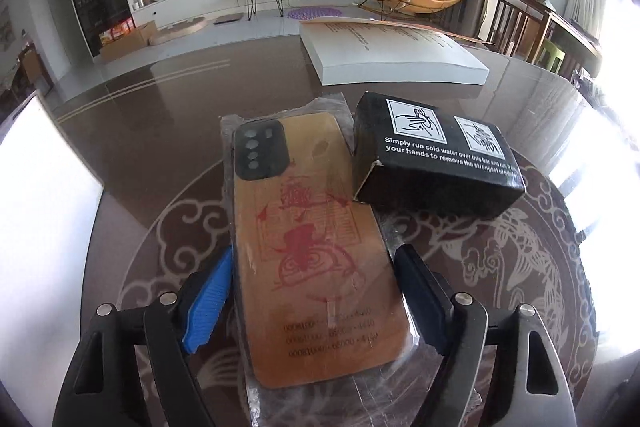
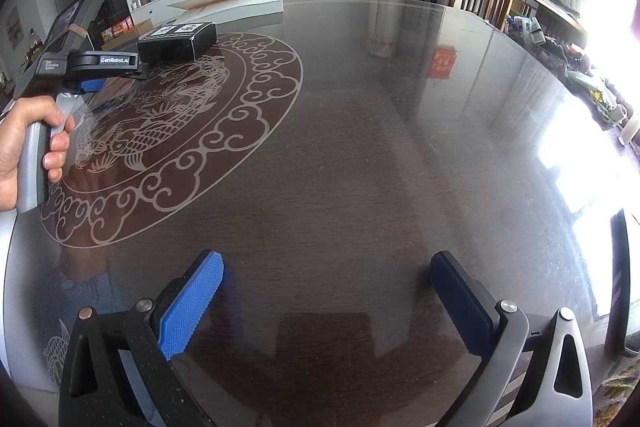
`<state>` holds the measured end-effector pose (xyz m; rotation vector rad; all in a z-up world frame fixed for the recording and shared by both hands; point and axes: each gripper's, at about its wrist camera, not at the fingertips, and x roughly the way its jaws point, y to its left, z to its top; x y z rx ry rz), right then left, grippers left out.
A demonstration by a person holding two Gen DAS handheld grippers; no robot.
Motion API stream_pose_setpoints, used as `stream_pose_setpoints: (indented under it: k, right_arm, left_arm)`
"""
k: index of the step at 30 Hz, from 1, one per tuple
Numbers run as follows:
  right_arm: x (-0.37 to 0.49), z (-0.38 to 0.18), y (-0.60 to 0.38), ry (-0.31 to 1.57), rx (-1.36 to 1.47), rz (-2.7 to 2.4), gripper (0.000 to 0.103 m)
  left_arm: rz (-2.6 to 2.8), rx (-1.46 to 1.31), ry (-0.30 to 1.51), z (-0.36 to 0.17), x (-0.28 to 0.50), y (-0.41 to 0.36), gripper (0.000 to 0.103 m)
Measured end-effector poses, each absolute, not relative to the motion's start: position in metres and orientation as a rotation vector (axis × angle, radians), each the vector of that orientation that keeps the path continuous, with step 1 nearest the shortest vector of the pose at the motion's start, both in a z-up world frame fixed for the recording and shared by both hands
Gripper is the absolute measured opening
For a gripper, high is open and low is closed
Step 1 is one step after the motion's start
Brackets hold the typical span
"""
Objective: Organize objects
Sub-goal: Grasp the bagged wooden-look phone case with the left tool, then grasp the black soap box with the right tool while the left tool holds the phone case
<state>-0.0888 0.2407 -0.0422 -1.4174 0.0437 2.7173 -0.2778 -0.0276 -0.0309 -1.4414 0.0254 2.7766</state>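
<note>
Left tool [image 1: 314, 301] straddling wrapped phone case [image 1: 308, 239] on table [image 1: 160, 147], grip unclear; right tool [image 2: 326, 301] spread, empty.

You get strong daylight from the windows [image 2: 608, 39] on the right, blown out to white. The glossy table [image 2: 360, 147] throws back glare and reflections. Both fisheye views bend and darken toward the corners; the far room looks slightly soft, perhaps haze.
</note>
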Motion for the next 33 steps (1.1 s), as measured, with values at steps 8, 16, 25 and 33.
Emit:
stream_pose_setpoints:
  k: [8,16,25,33]
  right_arm:
    - [-0.089,-0.042,0.241,0.045,-1.417,2.718,0.103]
    - [-0.089,-0.042,0.239,0.042,-1.417,2.721,0.103]
    - [-0.089,-0.043,0.239,0.043,-1.415,2.72,0.103]
    - [-0.09,-0.043,0.239,0.043,-1.415,2.72,0.103]
  left_arm:
    - [2.823,-1.459,-0.016,-0.032,-0.17,-0.035,0.08]
    - [2.763,-1.461,0.031,-0.035,-0.102,-0.042,0.103]
    - [2.757,-1.444,0.035,-0.036,-0.098,-0.041,0.103]
    - [2.759,-1.445,0.036,-0.036,-0.098,-0.041,0.103]
